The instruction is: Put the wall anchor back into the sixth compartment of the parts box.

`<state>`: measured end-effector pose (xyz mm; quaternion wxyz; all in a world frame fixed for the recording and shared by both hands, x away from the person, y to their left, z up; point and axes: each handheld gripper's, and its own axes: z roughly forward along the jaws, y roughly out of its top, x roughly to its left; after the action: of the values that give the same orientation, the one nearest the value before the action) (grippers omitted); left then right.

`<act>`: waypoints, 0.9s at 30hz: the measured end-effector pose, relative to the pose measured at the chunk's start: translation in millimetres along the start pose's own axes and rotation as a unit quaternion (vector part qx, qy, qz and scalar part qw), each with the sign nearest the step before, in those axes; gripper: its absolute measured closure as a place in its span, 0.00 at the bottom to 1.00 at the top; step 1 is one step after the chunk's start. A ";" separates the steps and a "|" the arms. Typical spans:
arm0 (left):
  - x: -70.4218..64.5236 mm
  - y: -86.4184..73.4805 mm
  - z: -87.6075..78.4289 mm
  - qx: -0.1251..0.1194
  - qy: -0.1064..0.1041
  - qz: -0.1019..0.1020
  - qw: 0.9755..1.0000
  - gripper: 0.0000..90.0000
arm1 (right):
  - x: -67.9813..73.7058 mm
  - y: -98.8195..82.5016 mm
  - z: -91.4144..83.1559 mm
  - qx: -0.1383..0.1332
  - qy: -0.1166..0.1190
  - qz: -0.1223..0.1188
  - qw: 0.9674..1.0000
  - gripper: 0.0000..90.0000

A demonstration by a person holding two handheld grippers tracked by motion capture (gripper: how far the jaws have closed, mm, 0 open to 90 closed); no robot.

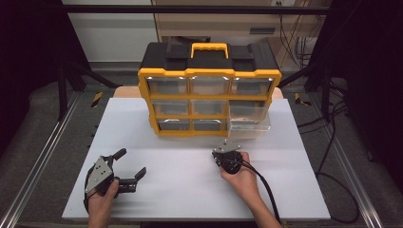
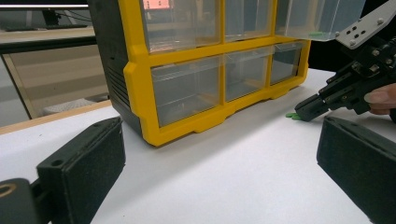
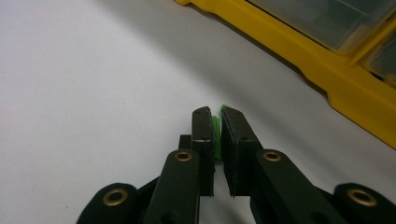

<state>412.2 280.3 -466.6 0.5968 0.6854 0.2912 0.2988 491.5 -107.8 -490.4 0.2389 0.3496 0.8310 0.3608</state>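
A yellow and black drawer cabinet (image 1: 209, 90) with clear drawers stands at the back of the white table (image 1: 190, 190). One clear drawer (image 1: 249, 118) on its right side is pulled out; the left gripper view shows this drawer (image 2: 317, 18) with small green bits in it. My right gripper (image 3: 218, 114) is tipped down at the table just before the cabinet, shut on a thin green piece (image 3: 215, 133). That right gripper (image 2: 303, 109) also appears in the left gripper view, with the green piece (image 2: 293, 115) at its tips. My left gripper (image 1: 131, 162) rests open at the front left with nothing between its jaws.
The cabinet (image 2: 187, 84) has a yellow carry handle (image 1: 209, 49) on top and its other drawers are shut. Metal rails (image 1: 43, 156) run along both sides of the table. A cable (image 1: 266, 190) trails from the right gripper toward the front edge.
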 end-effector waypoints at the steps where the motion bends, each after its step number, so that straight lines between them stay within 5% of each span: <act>1: -0.2 0.0 0.1 0.001 0.000 0.000 1.000 0.01 | -0.4 0.0 0.1 -0.001 0.001 0.000 1.000 0.94; 8: 0.4 -0.5 0.2 0.000 0.001 -0.002 1.000 0.01 | 7.5 3.8 -10.9 -0.026 0.005 -0.007 1.000 0.94; 15: 0.0 -0.2 0.2 0.000 0.000 -0.001 1.000 0.01 | 26.6 19.4 -44.6 -0.075 0.016 -0.033 0.996 0.94; 27: 0.3 -0.4 0.2 0.000 0.001 -0.002 1.000 0.01 | 30.1 44.5 -98.4 -0.137 0.009 -0.052 0.989 0.94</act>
<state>412.6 280.5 -467.0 0.5973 0.6844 0.2933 0.2979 426.5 -105.7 -399.1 0.2953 0.2667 0.7930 0.4613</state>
